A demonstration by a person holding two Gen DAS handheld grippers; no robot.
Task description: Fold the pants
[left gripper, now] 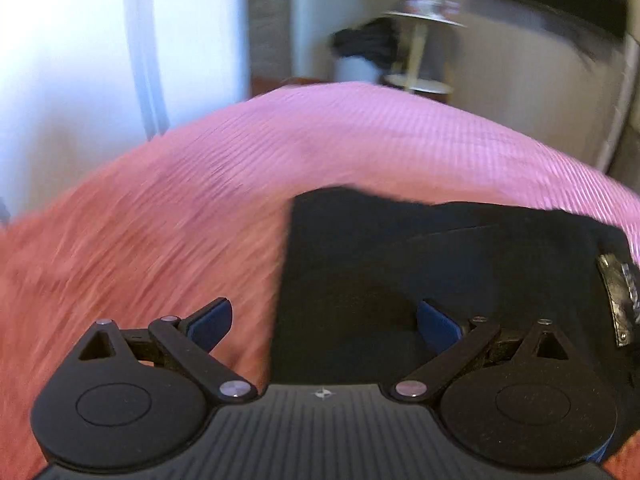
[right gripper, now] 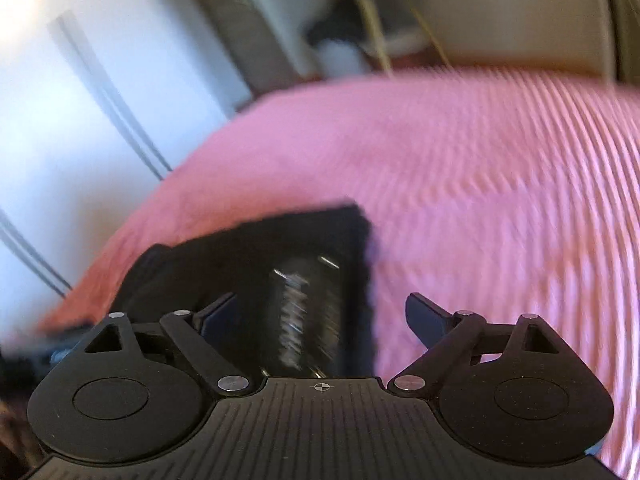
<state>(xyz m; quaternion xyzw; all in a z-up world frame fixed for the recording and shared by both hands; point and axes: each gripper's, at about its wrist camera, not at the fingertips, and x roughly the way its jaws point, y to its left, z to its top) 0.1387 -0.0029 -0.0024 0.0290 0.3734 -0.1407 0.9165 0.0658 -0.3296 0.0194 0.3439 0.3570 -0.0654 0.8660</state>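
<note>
The black pants lie folded into a compact rectangle on the pink bedspread. A label patch shows at their right end. My left gripper is open and empty, just above the near left edge of the pants. In the right wrist view the pants lie ahead on the bedspread, with the blurred label near the camera. My right gripper is open and empty over the pants' near right edge. Both views are motion-blurred.
A white wardrobe or wall stands left of the bed. Beyond the far edge stands a small round side table with a dark garment over a white bin. A light headboard or wall is at the right.
</note>
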